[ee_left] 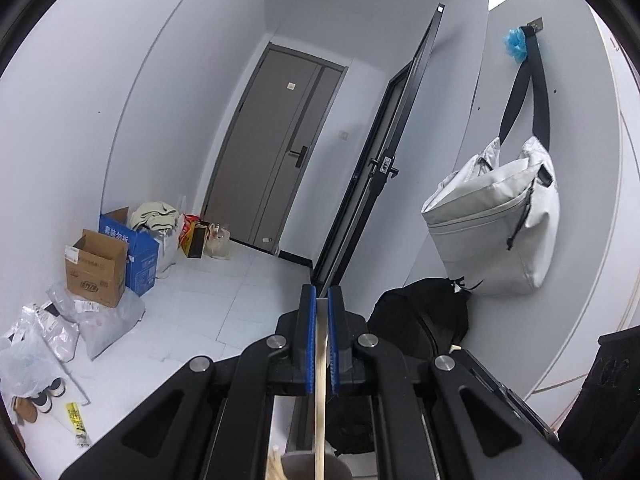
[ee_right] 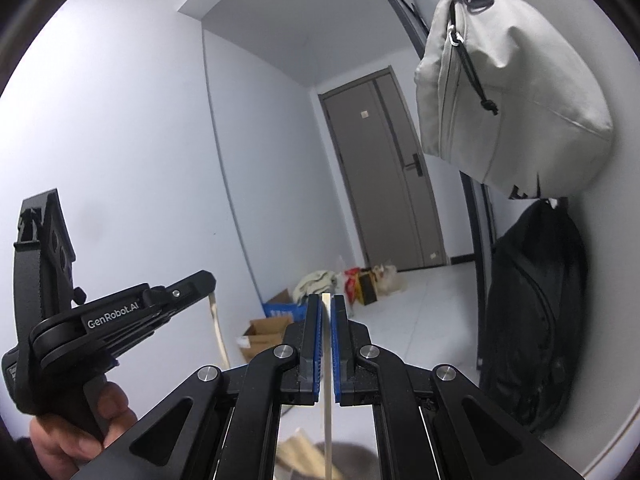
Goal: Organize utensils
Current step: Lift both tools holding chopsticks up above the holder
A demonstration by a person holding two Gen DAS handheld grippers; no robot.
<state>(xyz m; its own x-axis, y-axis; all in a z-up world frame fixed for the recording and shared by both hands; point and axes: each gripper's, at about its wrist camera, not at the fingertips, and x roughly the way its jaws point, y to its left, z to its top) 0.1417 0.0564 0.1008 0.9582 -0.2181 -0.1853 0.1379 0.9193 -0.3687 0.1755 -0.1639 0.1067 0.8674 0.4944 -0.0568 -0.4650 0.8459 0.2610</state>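
Both tongs are up high and pointing out at the hallway, each clamped tight on a single chopstick: the left tongs (ee_left: 322, 300) pinch a pale chopstick (ee_left: 320, 392) that hangs down toward a grey cup (ee_left: 308, 465) with more sticks in it, the right tongs (ee_right: 327, 307) grip another chopstick (ee_right: 327, 400) the same way. The risk, as I read it: thin sticks held only near the top can swivel or slip, and neither camera sees the cup well, so a lowered tip may miss the rim or tip it over.

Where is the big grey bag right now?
The grey bag hangs by its black strap from a hook on the white wall, on the right in both wrist views, right above the black backpack.
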